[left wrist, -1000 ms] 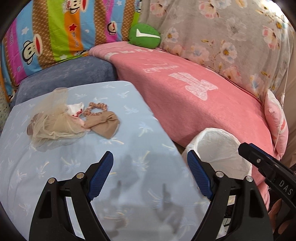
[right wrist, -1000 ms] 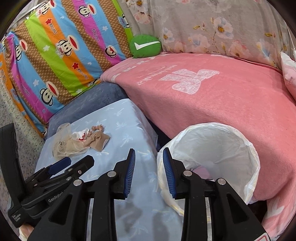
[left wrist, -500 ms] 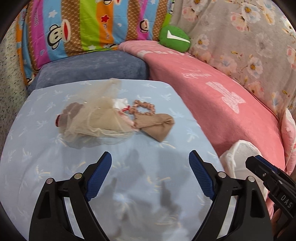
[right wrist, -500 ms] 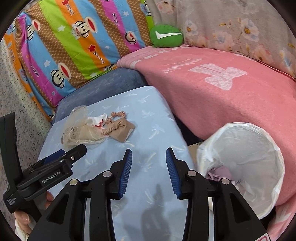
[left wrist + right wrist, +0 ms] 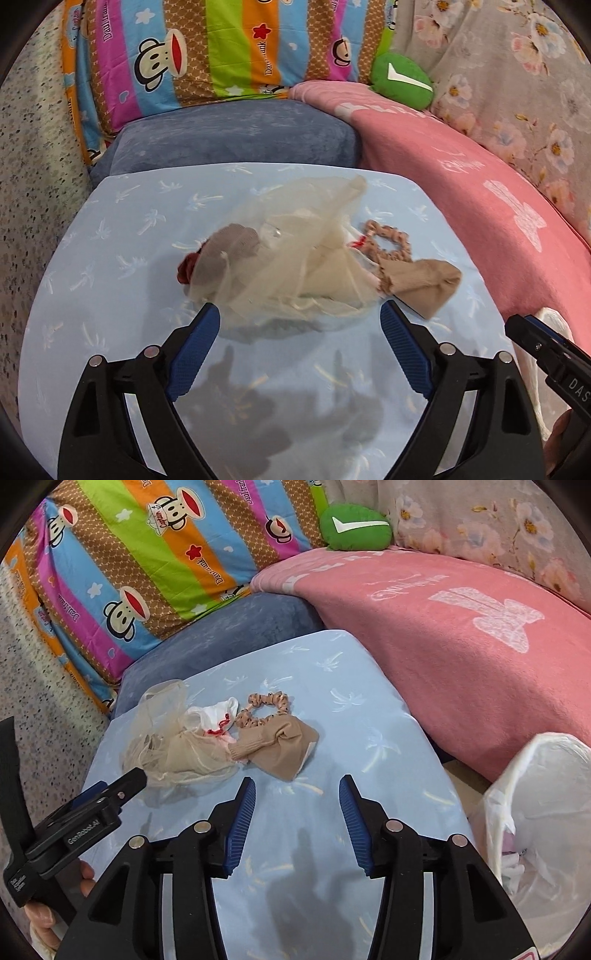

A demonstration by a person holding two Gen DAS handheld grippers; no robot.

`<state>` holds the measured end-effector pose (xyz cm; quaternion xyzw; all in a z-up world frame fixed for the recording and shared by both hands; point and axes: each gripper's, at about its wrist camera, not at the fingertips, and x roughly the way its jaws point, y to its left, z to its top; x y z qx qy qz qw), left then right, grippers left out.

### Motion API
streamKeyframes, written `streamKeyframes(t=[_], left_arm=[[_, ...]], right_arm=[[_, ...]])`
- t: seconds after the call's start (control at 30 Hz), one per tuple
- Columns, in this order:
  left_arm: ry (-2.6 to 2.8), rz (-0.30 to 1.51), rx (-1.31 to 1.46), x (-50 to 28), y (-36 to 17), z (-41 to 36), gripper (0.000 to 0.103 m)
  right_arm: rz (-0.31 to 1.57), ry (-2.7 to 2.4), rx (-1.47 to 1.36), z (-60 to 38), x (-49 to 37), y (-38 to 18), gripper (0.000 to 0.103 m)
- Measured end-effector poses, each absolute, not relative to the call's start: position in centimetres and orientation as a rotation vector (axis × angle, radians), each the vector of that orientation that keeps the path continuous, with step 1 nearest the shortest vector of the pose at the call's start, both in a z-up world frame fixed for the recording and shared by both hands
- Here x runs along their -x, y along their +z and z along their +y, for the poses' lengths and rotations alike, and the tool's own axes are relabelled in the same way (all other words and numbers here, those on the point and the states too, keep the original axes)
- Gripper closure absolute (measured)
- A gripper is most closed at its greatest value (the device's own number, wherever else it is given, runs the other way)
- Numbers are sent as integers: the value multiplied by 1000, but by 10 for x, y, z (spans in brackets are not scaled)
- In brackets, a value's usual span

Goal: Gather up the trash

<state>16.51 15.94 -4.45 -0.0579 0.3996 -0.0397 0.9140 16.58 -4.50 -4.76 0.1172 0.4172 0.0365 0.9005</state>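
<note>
We hold the left gripper [image 5: 299, 325] low over the table [image 5: 110, 295], its jaws spread wide and gripping nothing. The blue fingertips [image 5: 207, 321] sit at the near edge of a heap of sheer netting [image 5: 295, 251], which lies in the middle of the light blue cloth. Under the netting we see a grey sock [image 5: 231, 245] with a dark red bit at its left end. To the right of the heap lies a tan stocking [image 5: 424, 284], touching it, and just beyond that a peach scrunchie [image 5: 388, 240].

Our right gripper [image 5: 297, 801] hangs over the near part of the table, jaws likewise parted and empty, near the stocking [image 5: 277, 746] but apart from it. From this side a white cloth [image 5: 218, 712] with red stitching shows between the netting [image 5: 166, 738] and the scrunchie [image 5: 266, 705].

The bin [image 5: 546, 812], lined with a white bag, stands to the right of the table, beside the pink blanket [image 5: 461, 635]. Something pale lies in its bottom; we cannot tell what. A blue cushion [image 5: 236, 136] sits beyond the table, with a striped monkey pillow [image 5: 207, 51] behind it and a green cushion [image 5: 400, 79] at the far right.
</note>
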Motion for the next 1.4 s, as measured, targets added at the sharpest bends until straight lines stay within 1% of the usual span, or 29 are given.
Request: streamKeyframes(t=[0.37,0.43,0.47,0.5,0.57,0.6,0.63,0.67,0.7,0.73,0.77,0.8,0.83,0.9,1.03,1.4], left_arm=[[-84,834,130,-205,-52,168,19],[-91,835,131,-210,-54,168,21],[-96,838,131,-212,-55,166,26],[-105,845,132,-213,-57,165,29],[-122,862,147,-218,-61,165,42],[-127,867,151,-218,-62,165,46],[-131,872,150,-218,-64,165,54],[-135,875,149,-217,-65,165,64],[-139,879,150,-217,-65,165,69],[-143,885,153,-216,-66,165,76],[-148,888,158,-215,-66,166,82],[-152,888,163,-213,-66,166,86],[-158,889,168,-211,-65,166,90],[-169,885,178,-208,-62,165,92],[-185,866,189,-198,-51,161,96],[-246,791,173,-163,-12,133,97]], right_arm=[[894,62,-228,-30,-228,-70,53],[902,58,-225,-27,-236,-75,53],[904,55,-223,-26,-239,-78,53],[906,53,-223,-25,-241,-80,53],[912,48,-226,-24,-247,-85,53],[913,48,-229,-23,-249,-87,53],[917,51,-233,-22,-250,-89,54],[918,57,-236,-22,-250,-91,60],[923,65,-237,-20,-251,-93,71],[929,71,-236,-19,-249,-95,76],[936,79,-239,-17,-248,-96,86],[938,82,-243,-17,-246,-97,93],[936,88,-247,-15,-243,-97,95],[930,97,-248,-13,-237,-95,98],[917,128,-263,-12,-218,-85,99],[830,151,-275,-25,-168,-36,100]])
